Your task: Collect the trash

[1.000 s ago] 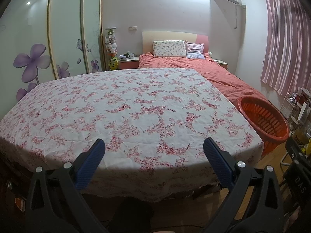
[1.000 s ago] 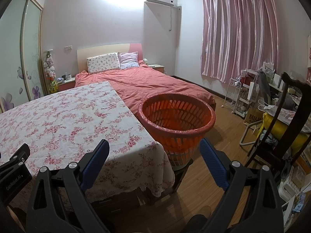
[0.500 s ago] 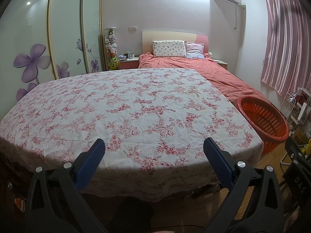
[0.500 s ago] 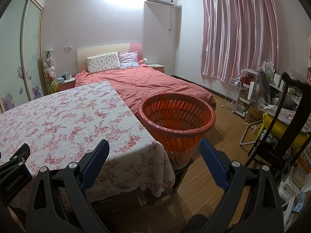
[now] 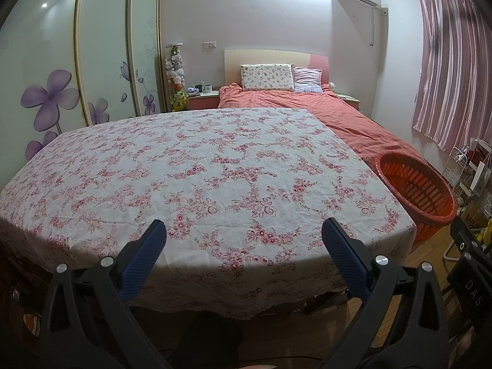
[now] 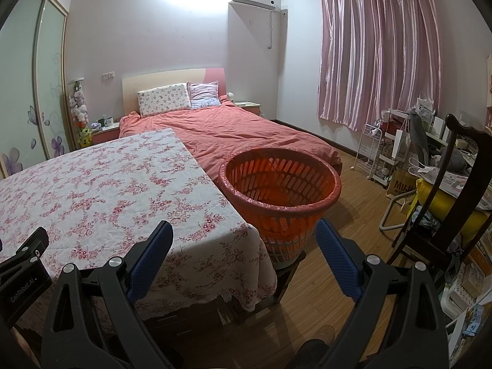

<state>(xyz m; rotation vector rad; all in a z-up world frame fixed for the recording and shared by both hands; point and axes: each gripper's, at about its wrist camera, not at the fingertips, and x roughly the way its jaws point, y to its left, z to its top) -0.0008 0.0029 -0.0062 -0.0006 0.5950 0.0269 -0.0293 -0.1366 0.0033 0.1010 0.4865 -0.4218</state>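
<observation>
An orange slatted basket stands on a low stand beside the table's right end; the left wrist view shows the same basket at the right. The table wears a white cloth with pink flowers, and no trash shows on it. My left gripper hovers open over the table's near edge, nothing between its blue pads. My right gripper is open too, above the table's front right corner, with the basket just ahead of it. The basket's bottom is hidden from both views.
A bed with a red cover lies behind the table and basket. A dark wooden chair and cluttered shelves stand to the right. Wooden floor runs between basket and chair. A wardrobe lines the left wall.
</observation>
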